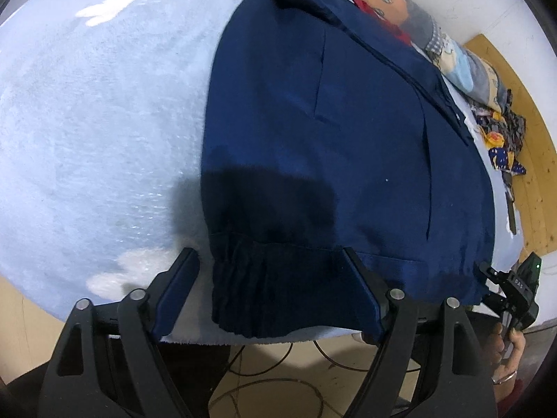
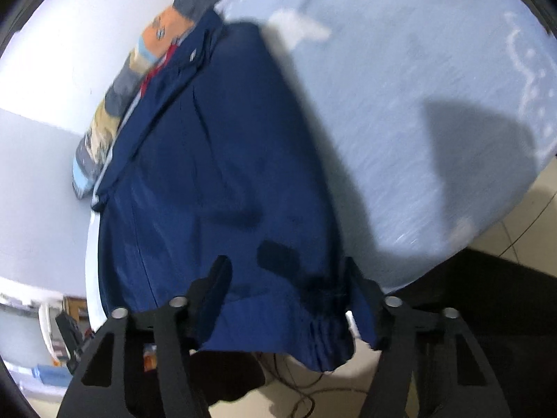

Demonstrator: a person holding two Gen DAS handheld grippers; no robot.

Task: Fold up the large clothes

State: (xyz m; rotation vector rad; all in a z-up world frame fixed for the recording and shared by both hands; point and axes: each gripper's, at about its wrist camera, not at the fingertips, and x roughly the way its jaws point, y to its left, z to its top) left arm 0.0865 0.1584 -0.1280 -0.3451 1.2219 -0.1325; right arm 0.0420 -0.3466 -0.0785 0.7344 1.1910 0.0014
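Note:
A navy jacket [image 1: 330,122] lies flat on a light blue fleece cover [image 1: 87,122], with its gathered elastic hem [image 1: 278,299] at the near edge. My left gripper [image 1: 269,263] is open and straddles the hem's left corner: one finger [image 1: 184,271] is on the fleece, the other rests on the cloth. In the right wrist view, my right gripper [image 2: 285,271] stands open around the other hem corner [image 2: 327,334] of the jacket [image 2: 209,174]. Cloth lies between its fingers, with no pinch visible. That picture is blurred.
A pile of patterned clothes [image 1: 435,41] runs along the far edge by the white wall [image 2: 69,52]. The right tool's black body [image 1: 515,292] and a person's hand [image 1: 508,348] show at the jacket's right corner. Cables [image 1: 261,383] lie on the floor below the near edge.

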